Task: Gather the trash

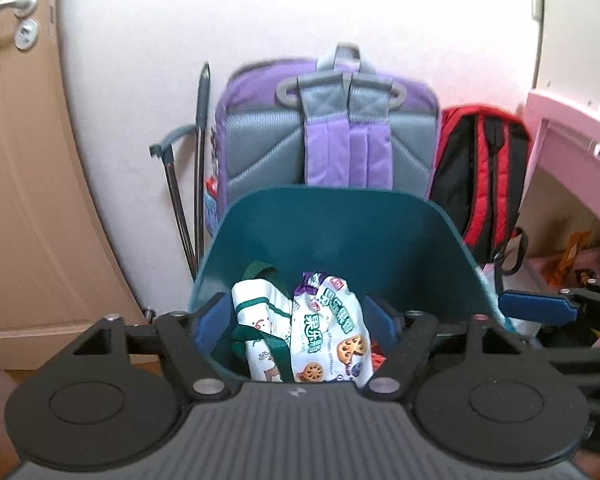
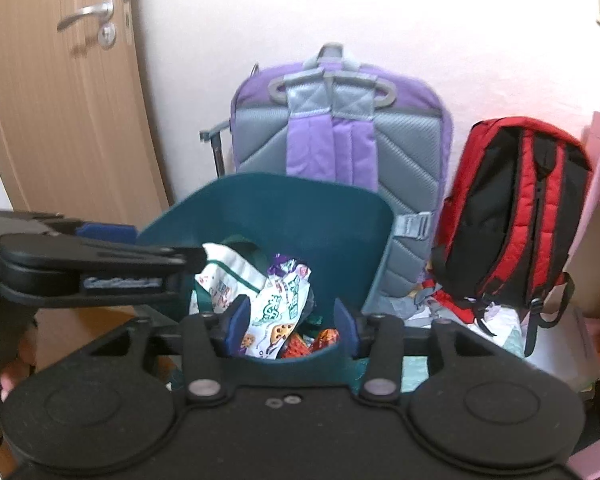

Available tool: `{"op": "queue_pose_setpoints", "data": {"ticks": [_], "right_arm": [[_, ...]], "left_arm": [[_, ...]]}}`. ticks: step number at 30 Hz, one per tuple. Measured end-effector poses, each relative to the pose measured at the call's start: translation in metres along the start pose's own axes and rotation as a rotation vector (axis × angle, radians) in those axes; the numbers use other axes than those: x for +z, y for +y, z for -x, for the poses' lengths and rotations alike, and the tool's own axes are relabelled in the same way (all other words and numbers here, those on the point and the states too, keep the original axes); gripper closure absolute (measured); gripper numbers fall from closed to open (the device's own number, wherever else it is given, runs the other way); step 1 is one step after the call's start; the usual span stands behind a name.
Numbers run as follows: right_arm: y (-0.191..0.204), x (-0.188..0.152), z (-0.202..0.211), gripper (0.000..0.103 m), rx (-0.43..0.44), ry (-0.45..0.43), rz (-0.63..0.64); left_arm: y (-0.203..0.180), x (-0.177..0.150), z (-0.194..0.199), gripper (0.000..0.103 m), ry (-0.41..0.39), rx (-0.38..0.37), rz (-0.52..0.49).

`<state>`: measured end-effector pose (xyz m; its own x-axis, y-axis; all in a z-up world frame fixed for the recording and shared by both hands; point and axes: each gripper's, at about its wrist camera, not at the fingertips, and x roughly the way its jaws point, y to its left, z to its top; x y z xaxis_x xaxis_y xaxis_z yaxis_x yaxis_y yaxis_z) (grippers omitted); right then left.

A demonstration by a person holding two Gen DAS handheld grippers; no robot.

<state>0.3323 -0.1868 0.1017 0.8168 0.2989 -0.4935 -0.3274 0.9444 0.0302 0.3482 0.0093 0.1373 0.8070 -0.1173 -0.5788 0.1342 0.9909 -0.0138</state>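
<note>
A teal bin stands on the floor in front of two backpacks. Inside lie a white snack wrapper with cookie prints, a white-and-green bag and, in the right wrist view, red-orange wrappers. My left gripper hangs open over the bin's near rim, its blue pads apart on either side of the wrappers, not pressing them. My right gripper is open too, above the rim, with the cookie wrapper lying below and between its pads. One left finger reaches in from the left.
A purple-and-grey backpack and a red-and-black backpack lean on the white wall behind the bin. A wooden door is at the left, thin metal poles beside it, and a pink desk at the right.
</note>
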Motion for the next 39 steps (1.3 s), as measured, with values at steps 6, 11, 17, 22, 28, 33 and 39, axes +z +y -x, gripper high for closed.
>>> {"op": "queue_pose_setpoints", "data": {"ticks": [6, 11, 17, 22, 28, 33, 39], "right_arm": [[-0.006, -0.004, 0.046, 0.052, 0.012, -0.065, -0.024], [-0.006, -0.010, 0.085, 0.050, 0.023, -0.127, -0.009], [-0.003, -0.024, 0.131, 0.049, 0.032, -0.215, 0.020], [-0.001, -0.039, 0.161, 0.048, 0.053, -0.265, 0.021], [0.002, -0.061, 0.188, 0.048, 0.079, -0.315, 0.012], [0.011, -0.080, 0.203, 0.048, 0.080, -0.333, 0.033], [0.020, -0.097, 0.209, 0.048, 0.064, -0.334, 0.045]], "left_arm": [[-0.005, -0.008, 0.048, 0.022, -0.064, -0.012, -0.011], [-0.010, -0.020, 0.089, 0.018, -0.116, -0.025, -0.021], [-0.012, -0.039, 0.133, 0.002, -0.188, -0.026, -0.011], [-0.012, -0.060, 0.160, 0.001, -0.230, -0.038, 0.002], [-0.014, -0.088, 0.182, 0.001, -0.254, -0.063, 0.016], [-0.021, -0.110, 0.193, 0.001, -0.263, -0.062, 0.011], [-0.022, -0.124, 0.199, 0.001, -0.259, -0.080, 0.038]]}}
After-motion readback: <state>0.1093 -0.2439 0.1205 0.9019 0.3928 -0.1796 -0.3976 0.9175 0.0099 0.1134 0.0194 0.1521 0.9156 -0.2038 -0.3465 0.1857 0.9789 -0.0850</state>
